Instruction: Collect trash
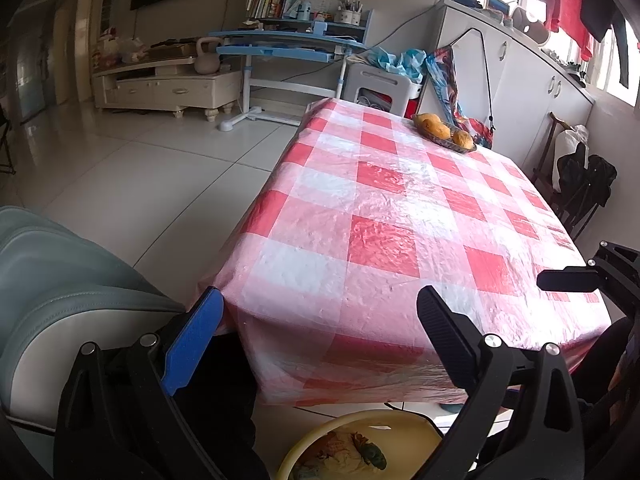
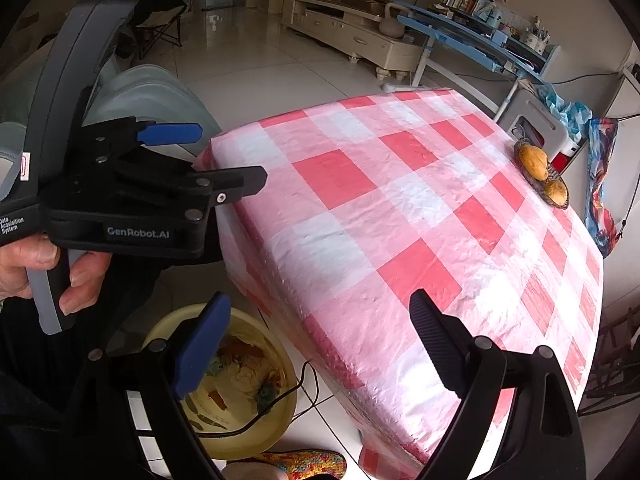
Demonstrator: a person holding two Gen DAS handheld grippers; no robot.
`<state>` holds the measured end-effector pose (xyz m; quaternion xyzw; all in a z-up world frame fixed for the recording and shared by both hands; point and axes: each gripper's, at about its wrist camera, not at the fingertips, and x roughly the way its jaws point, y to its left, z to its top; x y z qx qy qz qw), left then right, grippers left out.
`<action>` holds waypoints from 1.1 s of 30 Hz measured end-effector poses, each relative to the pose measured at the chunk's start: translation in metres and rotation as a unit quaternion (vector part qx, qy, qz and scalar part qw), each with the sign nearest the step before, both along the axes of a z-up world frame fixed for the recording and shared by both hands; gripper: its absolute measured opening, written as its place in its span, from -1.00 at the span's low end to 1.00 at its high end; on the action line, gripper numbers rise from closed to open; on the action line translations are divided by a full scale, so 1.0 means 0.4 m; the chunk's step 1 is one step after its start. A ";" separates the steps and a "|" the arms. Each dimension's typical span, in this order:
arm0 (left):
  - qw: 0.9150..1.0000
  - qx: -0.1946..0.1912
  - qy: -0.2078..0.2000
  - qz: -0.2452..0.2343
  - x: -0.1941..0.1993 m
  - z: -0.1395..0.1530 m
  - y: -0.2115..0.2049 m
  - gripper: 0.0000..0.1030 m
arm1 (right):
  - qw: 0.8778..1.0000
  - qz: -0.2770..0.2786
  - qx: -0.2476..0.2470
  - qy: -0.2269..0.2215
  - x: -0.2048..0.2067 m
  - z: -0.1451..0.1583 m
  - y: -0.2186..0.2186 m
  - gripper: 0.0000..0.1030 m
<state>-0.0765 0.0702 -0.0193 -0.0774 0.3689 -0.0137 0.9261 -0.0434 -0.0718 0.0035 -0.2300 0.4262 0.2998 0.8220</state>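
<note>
Your left claw (image 1: 320,320) and right claw (image 2: 320,340) both gape wide, holding nothing; the trash (image 2: 244,376) sits in the yellow bin (image 2: 288,412) below the desk (image 2: 400,220); the desk bears only a fruit basket (image 2: 544,180), so collecting looks about done.

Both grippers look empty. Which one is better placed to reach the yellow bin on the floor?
Probably the left gripper: the yellow bin lies centred below its open fingers. For the open right gripper the bin sits off to the left.
</note>
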 end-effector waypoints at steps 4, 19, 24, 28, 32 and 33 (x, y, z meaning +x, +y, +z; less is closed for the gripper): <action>1.000 0.001 0.000 0.000 0.000 -0.002 -0.002 0.82 | 1.000 0.002 0.003 0.000 0.005 -0.003 -0.002 0.69; 1.000 0.006 0.006 0.000 0.003 -0.015 -0.011 0.83 | 0.997 -0.052 0.060 -0.005 0.014 -0.013 -0.028 0.71; 1.000 0.005 0.006 0.000 0.003 -0.015 -0.011 0.83 | 0.994 -0.079 0.081 -0.004 0.015 -0.021 -0.038 0.73; 1.000 0.005 0.005 0.001 0.003 -0.015 -0.010 0.84 | 0.990 -0.101 0.095 -0.012 0.018 -0.013 -0.052 0.76; 1.000 0.004 0.006 0.001 0.005 -0.015 -0.011 0.84 | 0.986 -0.123 0.108 -0.018 0.020 -0.012 -0.067 0.77; 1.000 0.004 0.006 0.001 0.005 -0.015 -0.009 0.84 | 0.986 -0.126 0.109 -0.018 0.019 -0.012 -0.068 0.77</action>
